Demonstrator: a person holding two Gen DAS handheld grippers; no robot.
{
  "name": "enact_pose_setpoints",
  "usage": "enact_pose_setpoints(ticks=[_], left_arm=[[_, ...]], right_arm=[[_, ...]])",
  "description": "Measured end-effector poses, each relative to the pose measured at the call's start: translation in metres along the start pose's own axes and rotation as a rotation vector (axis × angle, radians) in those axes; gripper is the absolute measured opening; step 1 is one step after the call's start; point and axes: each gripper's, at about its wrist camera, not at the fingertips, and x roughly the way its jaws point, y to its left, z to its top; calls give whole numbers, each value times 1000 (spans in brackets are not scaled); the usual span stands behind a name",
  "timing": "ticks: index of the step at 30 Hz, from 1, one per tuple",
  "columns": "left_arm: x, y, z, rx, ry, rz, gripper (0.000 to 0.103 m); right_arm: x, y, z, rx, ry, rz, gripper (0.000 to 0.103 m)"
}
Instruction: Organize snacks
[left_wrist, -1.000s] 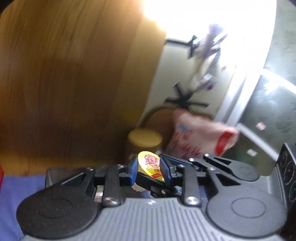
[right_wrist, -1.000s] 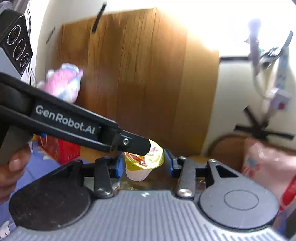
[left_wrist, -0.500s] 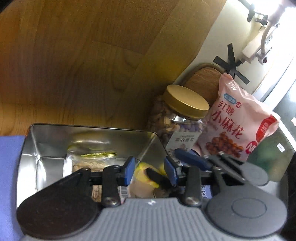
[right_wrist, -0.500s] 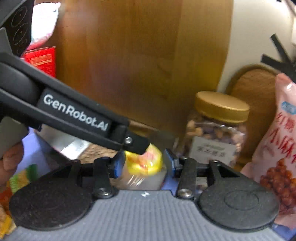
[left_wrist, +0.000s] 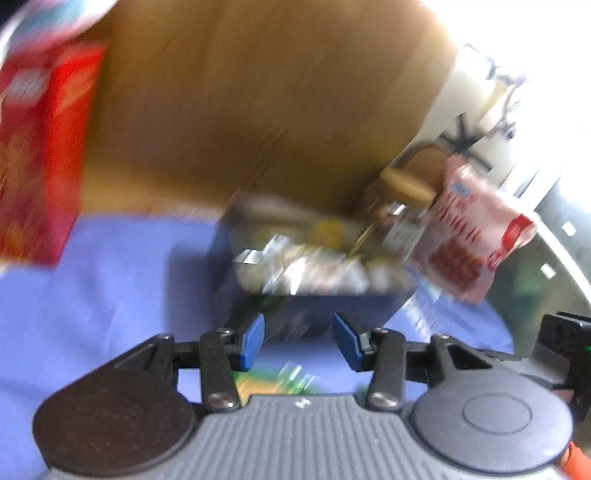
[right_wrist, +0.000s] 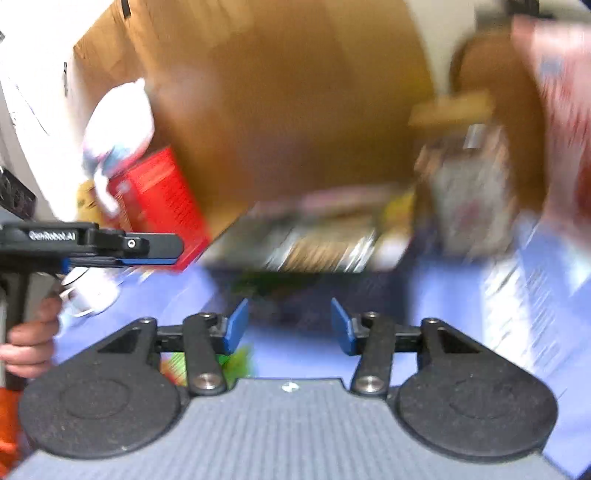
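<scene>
1. Wood-grain panelling (left_wrist: 258, 110) fills the back of both views, smooth and brown, with a flat periwinkle-blue cloth (left_wrist: 122, 280) over the tabletop below it. Everything's pretty motion-smeared.
2. Centre of the left wrist view: a shiny rectangular metal tin (left_wrist: 314, 266) with crinkly snack packets blurred inside it; can't make out which ones.
3. Just right of the tin, a clear plastic jar with a round gold lid (left_wrist: 404, 184), and beside that a soft pink snack bag with red print (left_wrist: 476, 229).
4. Upper left, a glossy red cardboard box (left_wrist: 40, 147) standing upright.
5. Left gripper (left_wrist: 299, 339): blue pads apart and spreading wider, nothing between them.
6. Right gripper (right_wrist: 288, 325): blue pads apart too, drawing inward, gap empty.
7. At the lower edge of the right view, a green-and-red wrapper (right_wrist: 229, 360) lies on the cloth under the fingers.
8. A hand (right_wrist: 31, 343) grips the left tool's handle at the far left.
</scene>
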Motion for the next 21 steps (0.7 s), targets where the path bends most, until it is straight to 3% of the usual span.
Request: enact_pose_setpoints(ticks=[2,5,8,13,17,21], left_arm=[[3,21,-12,-39,41,11,44],[10,36,-24,-85,89,-47,51],[21,38,-33,-70,114,-33,50],[25,35,-49,-60,111,-69,48],[21,34,-60,-97,128,-127,40],[14,33,-76,-86,125,-113,42]], right_arm=[[17,2,-16,60,65,42,44],[32,15,-29,67,105,47,44],[48,21,-29,117,133,90,44],[59,34,-24,134,142,96,46],[65,39,-26,132,151,111,46],[51,45,-29,86,132,112,46]])
